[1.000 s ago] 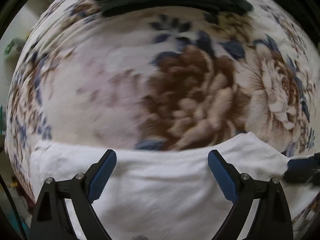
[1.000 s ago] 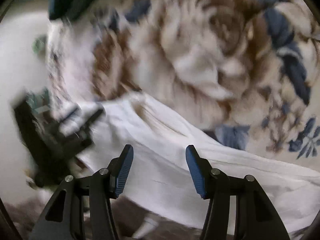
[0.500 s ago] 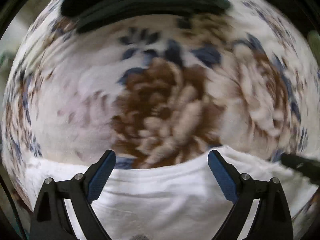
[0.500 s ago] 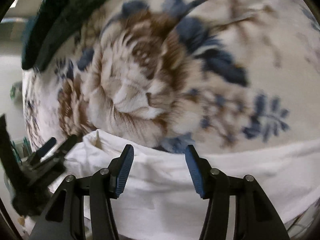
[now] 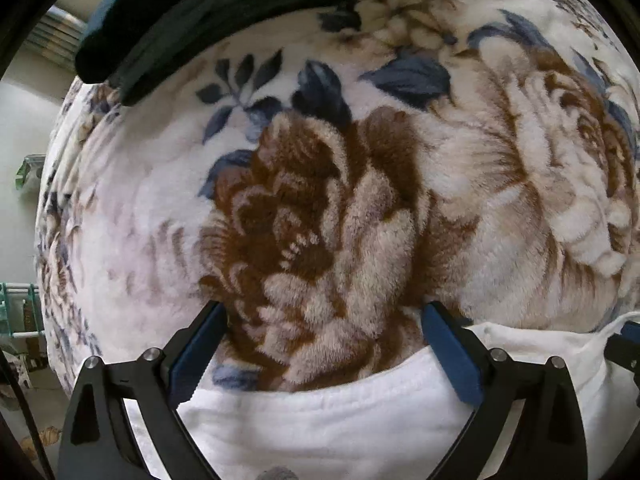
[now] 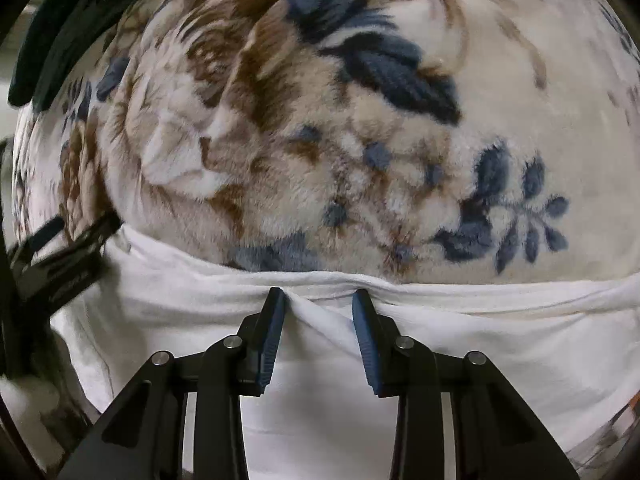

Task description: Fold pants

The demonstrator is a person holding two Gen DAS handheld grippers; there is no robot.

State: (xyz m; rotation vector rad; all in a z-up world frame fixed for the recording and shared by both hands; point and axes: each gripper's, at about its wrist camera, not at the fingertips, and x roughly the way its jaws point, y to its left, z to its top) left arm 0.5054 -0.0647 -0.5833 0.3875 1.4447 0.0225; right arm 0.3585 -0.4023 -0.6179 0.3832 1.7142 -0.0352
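White pants point(image 5: 320, 420) lie on a floral plush blanket point(image 5: 320, 200), their far edge running across the bottom of both views. My left gripper point(image 5: 323, 308) points down over that edge, its jaws wide and still opening, with nothing between them. In the right wrist view it shows blurred at the pants' left end point(image 6: 60, 248). My right gripper point(image 6: 318, 296) points down on the same edge of the pants point(image 6: 480, 340). Its jaws are closing, and a raised ridge of white cloth sits in the gap between the pads. The right gripper's tip point(image 5: 624, 344) peeks in at the left view's right edge.
Dark green folded clothes point(image 5: 220, 12) lie at the blanket's far left corner, also in the right wrist view point(image 6: 52, 40). The blanket spreads wide beyond the pants. Left of the bed are a pale wall and a teal rack point(image 5: 16, 312).
The right jaws have narrowed around a pucker of the pants' edge after sliding along it. The left gripper moved forward, so its fingertips now reach past the white edge over the blanket.
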